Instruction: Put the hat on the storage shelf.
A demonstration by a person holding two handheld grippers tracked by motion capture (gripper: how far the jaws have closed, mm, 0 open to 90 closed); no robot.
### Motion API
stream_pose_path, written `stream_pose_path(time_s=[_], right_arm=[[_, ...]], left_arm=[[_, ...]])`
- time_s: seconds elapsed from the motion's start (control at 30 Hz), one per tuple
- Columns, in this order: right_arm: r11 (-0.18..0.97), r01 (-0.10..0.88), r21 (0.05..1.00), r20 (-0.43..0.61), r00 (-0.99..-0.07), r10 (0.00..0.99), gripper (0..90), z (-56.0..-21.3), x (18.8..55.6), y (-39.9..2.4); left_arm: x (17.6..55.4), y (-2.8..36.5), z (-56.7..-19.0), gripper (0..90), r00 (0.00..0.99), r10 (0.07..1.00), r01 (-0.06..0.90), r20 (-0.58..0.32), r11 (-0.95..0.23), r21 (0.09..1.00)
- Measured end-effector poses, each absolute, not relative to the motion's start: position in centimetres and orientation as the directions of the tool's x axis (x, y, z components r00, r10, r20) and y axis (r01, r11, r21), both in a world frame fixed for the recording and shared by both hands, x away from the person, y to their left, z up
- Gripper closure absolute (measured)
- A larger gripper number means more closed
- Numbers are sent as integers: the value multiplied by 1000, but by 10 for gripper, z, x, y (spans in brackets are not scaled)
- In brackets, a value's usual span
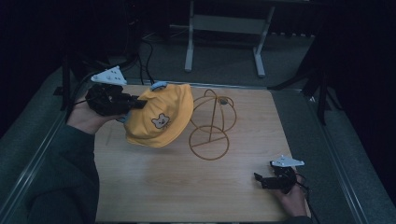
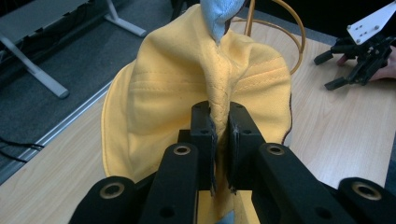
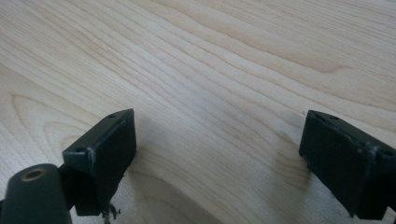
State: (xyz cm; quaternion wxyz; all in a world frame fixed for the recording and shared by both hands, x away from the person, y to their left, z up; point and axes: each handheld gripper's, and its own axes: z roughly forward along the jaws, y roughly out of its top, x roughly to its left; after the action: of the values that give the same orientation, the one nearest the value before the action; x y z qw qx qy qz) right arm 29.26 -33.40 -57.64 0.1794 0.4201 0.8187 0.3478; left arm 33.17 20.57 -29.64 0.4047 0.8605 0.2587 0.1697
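Two tongs are in your hands, and they stand well apart across the wooden tabletop (image 1: 154,186). Your left tongs (image 1: 140,102) are held above the far left part of the tabletop, and their jaws are clamped tight on a pinched fold of the yellow hat (image 1: 159,121). In the left gripper view the left tongs (image 2: 219,140) squeeze a bunched ridge of the hat's (image 2: 177,93) fabric between the two pads, with the cloth spreading out to both sides beyond them. A pale blue piece (image 2: 219,16) of fabric stands up at the far end of that ridge. From the high view the hat hangs off the tongs, lifted clear of the wood, with a small bear face (image 1: 160,121) on its side turned toward you. Its far edge lies right up against the gold wire stand (image 1: 211,126), whose round base ring rests on the tabletop near the middle; whether cloth and wire actually touch, I cannot tell.

Your right tongs (image 1: 259,180) rest low at the near right corner of the tabletop, with your hand (image 1: 292,198) behind them. Their jaws stand wide apart and hold nothing. In the right gripper view the right tongs (image 3: 219,154) show bare wood grain (image 3: 210,70) between the two black pads.
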Motion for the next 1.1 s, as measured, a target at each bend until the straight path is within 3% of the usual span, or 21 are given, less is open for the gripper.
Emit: stream_pose_path(time_s=[1.1], right_arm=[[406,562,721,-3,-583,812,109,-576,293,-334]], left_arm=[[345,181,-289,827,819,566,280,93,-536,796]])
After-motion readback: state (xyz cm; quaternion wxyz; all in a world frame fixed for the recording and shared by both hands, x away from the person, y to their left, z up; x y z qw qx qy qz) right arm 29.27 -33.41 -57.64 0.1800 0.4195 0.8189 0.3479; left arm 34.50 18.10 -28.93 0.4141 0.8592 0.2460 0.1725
